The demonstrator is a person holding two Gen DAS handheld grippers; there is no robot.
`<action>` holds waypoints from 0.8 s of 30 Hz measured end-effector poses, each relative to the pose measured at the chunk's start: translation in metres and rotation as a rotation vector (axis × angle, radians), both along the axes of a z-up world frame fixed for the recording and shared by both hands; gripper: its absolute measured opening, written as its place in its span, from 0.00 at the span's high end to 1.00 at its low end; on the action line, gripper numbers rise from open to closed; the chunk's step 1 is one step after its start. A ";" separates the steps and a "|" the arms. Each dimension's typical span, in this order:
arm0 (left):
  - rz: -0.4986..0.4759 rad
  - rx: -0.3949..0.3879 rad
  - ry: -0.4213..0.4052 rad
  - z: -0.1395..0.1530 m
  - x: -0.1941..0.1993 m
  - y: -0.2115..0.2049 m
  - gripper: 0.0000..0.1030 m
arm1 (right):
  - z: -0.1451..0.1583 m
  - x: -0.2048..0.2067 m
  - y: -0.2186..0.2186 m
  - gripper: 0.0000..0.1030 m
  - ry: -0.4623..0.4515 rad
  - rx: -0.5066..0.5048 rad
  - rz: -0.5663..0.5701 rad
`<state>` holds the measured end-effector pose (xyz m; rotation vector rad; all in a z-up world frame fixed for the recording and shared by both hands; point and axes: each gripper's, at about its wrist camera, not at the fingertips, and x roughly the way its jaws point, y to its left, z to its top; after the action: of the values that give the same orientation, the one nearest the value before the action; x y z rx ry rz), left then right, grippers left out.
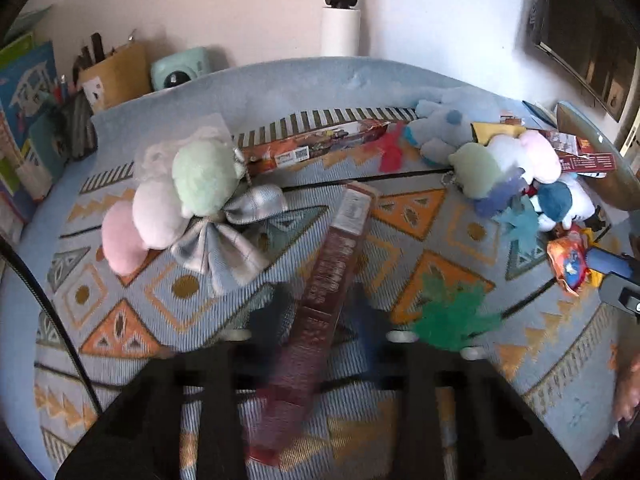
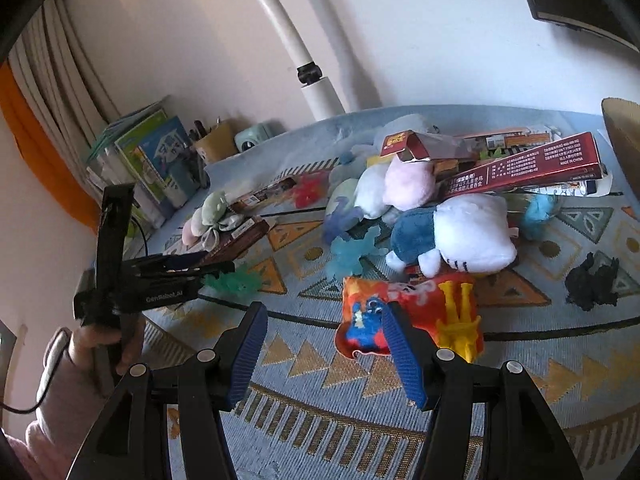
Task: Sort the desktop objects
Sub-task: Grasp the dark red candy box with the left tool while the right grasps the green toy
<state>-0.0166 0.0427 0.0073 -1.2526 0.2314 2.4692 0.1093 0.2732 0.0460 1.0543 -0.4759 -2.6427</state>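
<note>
My left gripper (image 1: 320, 312) is shut on a long dark red box (image 1: 336, 264) and holds it slanted above the patterned mat (image 1: 132, 320); it also shows in the right wrist view (image 2: 200, 268) with the box (image 2: 240, 236). My right gripper (image 2: 324, 320) is open and empty, just in front of a red and yellow snack bag (image 2: 424, 316). A pastel plush with a grey bow (image 1: 188, 204) lies to the left. A pile of plush toys (image 2: 440, 228) and red boxes (image 2: 528, 168) lies at the right.
A green spiky toy (image 1: 452, 312) lies right of my left gripper. A black spiky toy (image 2: 592, 280) lies far right. Books (image 2: 156, 160), a pen holder (image 1: 116, 72) and a mint camera (image 1: 180, 68) stand at the back left. A white lamp post (image 1: 340, 20) stands behind.
</note>
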 end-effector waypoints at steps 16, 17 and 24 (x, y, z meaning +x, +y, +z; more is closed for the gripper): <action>0.184 0.239 -0.011 -0.005 0.042 -0.046 0.86 | 0.012 -0.036 -0.105 0.43 -0.099 0.183 0.363; 0.184 0.235 -0.006 -0.005 0.042 -0.045 0.86 | 0.009 -0.042 -0.108 0.43 -0.115 0.199 0.363; 0.188 0.249 -0.007 -0.006 0.041 -0.045 0.85 | -0.013 -0.083 -0.116 0.43 -0.231 0.144 0.393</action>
<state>0.0247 -0.0026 0.0012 -1.2232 -0.2001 2.5512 0.0268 0.1569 0.0334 1.3482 -0.1043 -2.2470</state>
